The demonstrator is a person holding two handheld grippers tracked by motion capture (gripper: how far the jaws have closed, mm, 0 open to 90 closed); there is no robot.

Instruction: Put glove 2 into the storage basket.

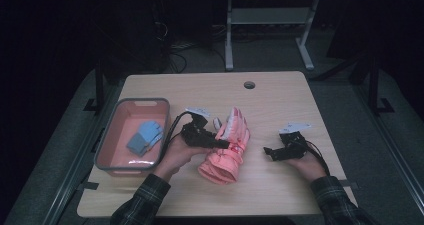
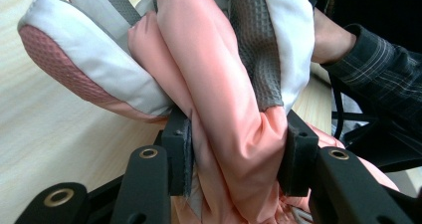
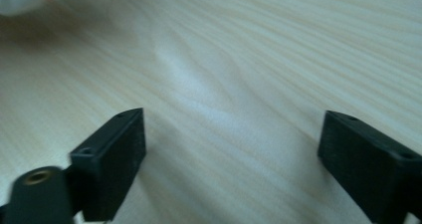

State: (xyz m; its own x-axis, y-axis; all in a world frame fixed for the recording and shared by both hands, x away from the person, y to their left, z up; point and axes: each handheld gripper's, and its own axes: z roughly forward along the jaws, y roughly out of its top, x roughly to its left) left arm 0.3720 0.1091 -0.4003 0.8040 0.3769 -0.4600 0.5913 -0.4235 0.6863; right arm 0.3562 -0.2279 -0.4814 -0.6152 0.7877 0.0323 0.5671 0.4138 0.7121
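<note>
- Starting at the left edge: a rectangular bin (image 1: 107, 140) with rounded corners, grey rim and a smooth pink inside, looks like plastic. It sits flat on the worktop (image 1: 280, 100), which is pale wood-grain laminate with a small round hole near the far edge.
- Inside the bin lies a blue glove (image 1: 145, 136), soft-looking, with lighter fingers and a darker cuff end. It rests on the bin floor, off toward the right wall.
- Next over, the left gripper (image 1: 223, 144), black and blocky with a grey three-cornered plate on top. It's clamped on the pink ski glove (image 1: 227, 150), jaws partway closed with the fabric bunched between the pads.
- The left gripper view shows that grip up close: smooth, slightly shiny salmon fabric squeezed into a fold between the two black pads (image 2: 180, 154), a grey waffle-textured panel, white fingers, and a pink mesh-like fingertip patch.
- The glove itself is puffy and padded. It sits mid-worktop, just right of the bin, cuff toward the person and fingers pointing away.
- Far right, the right gripper (image 1: 268, 151) is well apart from the glove, jaws spread wide with nothing between them, just bare wood grain showing in its own view (image 3: 224, 134).
</note>
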